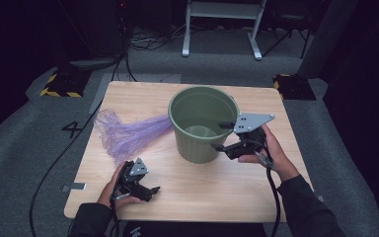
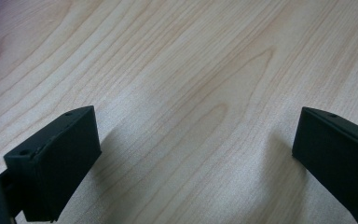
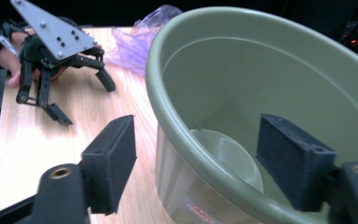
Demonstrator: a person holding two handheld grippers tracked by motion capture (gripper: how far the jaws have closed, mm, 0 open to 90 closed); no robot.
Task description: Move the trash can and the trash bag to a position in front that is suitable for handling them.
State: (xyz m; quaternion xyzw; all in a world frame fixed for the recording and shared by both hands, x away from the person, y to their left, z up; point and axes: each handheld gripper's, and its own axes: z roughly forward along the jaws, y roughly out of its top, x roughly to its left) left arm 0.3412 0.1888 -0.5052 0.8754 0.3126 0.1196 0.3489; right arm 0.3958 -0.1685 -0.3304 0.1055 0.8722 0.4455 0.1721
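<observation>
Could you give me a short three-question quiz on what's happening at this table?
1. True or false: the right gripper has one jaw inside the green bucket and one outside its wall.
2. What lies left of the bucket in the high view? A) purple plastic bag B) red towel C) metal spoon
3. What is between the jaws of the left gripper?

Key:
1. True; the jaws straddle the rim, not yet pressing it.
2. A, the purple plastic bag.
3. Nothing; they stand open over the bare wooden table.
</observation>
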